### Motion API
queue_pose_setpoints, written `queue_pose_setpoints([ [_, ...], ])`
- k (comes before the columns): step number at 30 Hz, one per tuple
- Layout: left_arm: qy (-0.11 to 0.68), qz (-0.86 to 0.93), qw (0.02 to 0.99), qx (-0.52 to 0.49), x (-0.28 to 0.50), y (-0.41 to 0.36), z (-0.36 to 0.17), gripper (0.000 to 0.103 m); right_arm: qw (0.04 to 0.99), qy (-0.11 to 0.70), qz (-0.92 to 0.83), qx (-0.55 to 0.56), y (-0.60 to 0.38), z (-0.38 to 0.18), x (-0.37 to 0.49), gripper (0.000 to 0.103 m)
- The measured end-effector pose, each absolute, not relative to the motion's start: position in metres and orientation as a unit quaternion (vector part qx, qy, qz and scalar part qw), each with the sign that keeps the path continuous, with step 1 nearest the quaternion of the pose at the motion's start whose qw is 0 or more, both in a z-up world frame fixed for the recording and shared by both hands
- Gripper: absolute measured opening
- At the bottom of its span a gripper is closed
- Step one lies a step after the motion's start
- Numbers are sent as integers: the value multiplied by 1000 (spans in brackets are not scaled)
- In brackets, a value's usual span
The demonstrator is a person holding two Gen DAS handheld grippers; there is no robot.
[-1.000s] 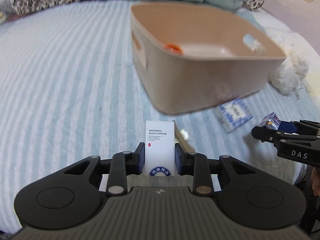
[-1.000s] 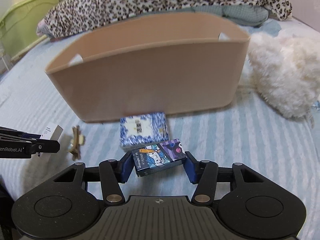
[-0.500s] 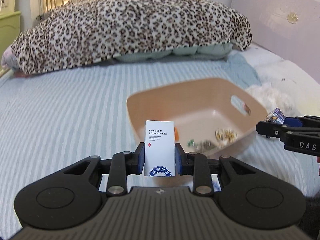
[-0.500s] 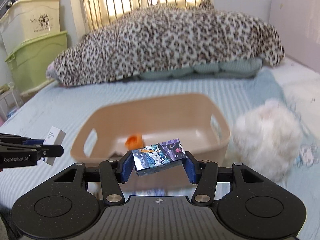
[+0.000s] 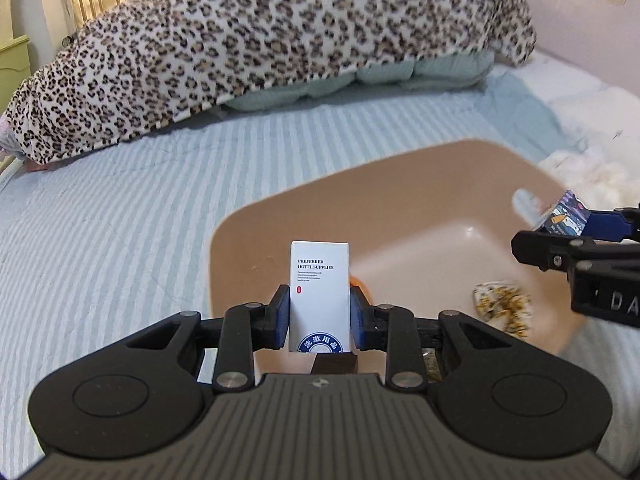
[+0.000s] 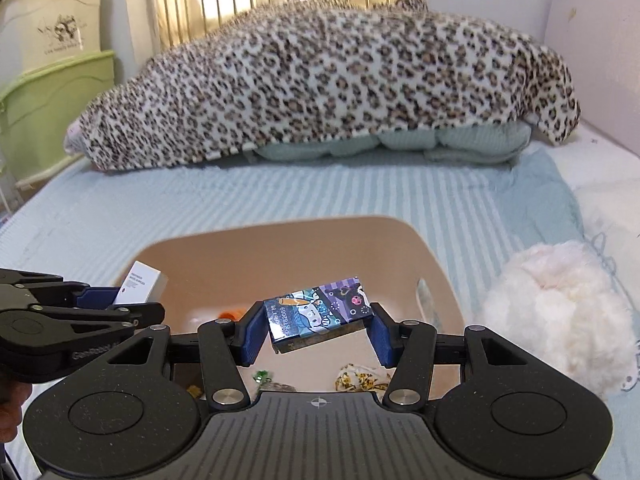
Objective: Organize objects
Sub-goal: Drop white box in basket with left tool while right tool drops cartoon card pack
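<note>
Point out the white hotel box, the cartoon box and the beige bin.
white hotel box [image 5: 319,280]: left wrist view, printed front face.
cartoon box [image 6: 318,316]: right wrist view, illustrated top face.
beige bin [image 6: 280,226]: right wrist view, far rim.

One bin [image 6: 436,276], two boxes, white [image 5: 319,296] and cartoon-printed [image 6: 320,320], one floral packet [image 5: 503,307], one leopard blanket [image 6: 328,80], two grippers [image 5: 320,316] [image 6: 318,334]
</note>
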State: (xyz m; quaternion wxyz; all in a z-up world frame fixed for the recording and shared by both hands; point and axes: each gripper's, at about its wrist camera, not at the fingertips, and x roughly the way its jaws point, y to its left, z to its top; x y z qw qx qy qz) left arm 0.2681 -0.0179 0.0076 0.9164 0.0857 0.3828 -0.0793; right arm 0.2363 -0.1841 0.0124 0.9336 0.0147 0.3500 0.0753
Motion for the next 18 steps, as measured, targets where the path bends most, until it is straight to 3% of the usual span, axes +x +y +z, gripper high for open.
queue_pose_setpoints([
  [8, 416, -68, 901, 105, 286, -18, -16, 33, 924, 375, 66, -33, -168, -18, 250, 51],
  [9, 416, -69, 901, 97, 285, -15, -14, 34, 925, 374, 64, -33, -168, -18, 248, 60],
  [11, 419, -72, 902, 80, 282, -12, -7, 46, 927, 369, 66, -29, -168, -13, 243, 62],
  [12, 414, -69, 904, 77, 279, -11, -2, 62, 928, 366, 67, -27, -168, -10, 240, 66],
  [13, 405, -64, 909, 78, 276, -11, 3, 71, 929, 362, 67, -25, -169, -5, 236, 69],
  [18, 385, -53, 919, 71, 255, -8, 30, 73, 935, 349, 67, 0, -179, 18, 214, 80],
])
